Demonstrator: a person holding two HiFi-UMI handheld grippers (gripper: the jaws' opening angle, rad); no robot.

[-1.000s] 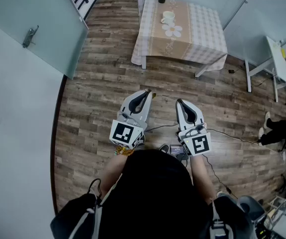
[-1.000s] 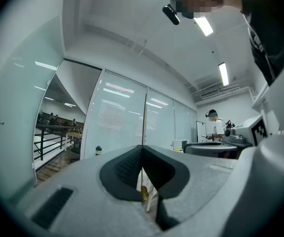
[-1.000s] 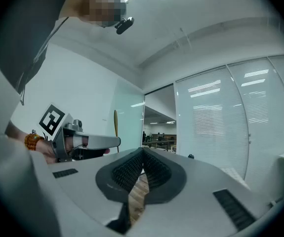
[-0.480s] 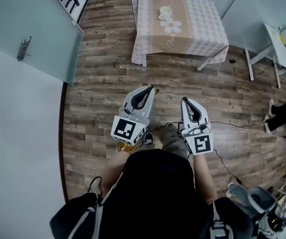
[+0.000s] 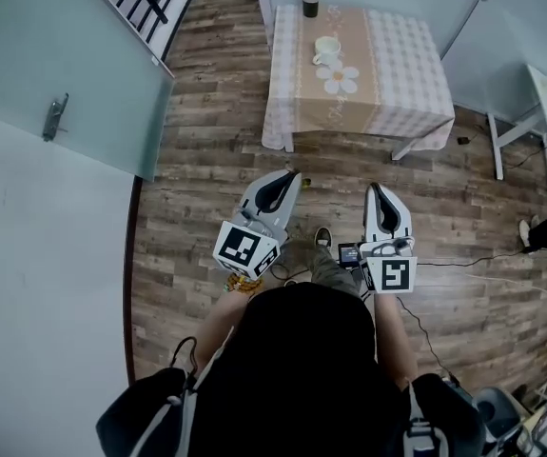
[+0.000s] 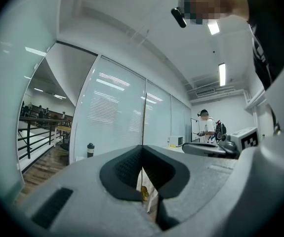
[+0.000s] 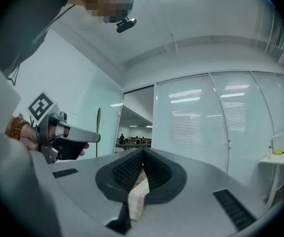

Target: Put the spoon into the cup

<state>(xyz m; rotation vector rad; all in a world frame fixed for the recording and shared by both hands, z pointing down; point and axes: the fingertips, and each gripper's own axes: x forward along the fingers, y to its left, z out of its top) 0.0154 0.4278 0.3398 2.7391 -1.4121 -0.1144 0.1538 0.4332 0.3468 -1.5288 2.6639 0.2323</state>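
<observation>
The wooden spoon [image 7: 98,120] is held upright in the clamped jaws of the left gripper [image 5: 288,176]. The right gripper [image 5: 377,188] is held beside it, jaws pressed together on nothing. The cup [image 5: 326,49] is seen well ahead on a cloth-covered table [image 5: 397,84].

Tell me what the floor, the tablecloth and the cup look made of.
Floor: wood or wood-look planks, matt, with grain and plank seams showing.
Tablecloth: fabric, a matt checked cloth draping in folds at the corners.
Cup: probably glazed ceramic, pale and smooth; too small to be sure.
</observation>
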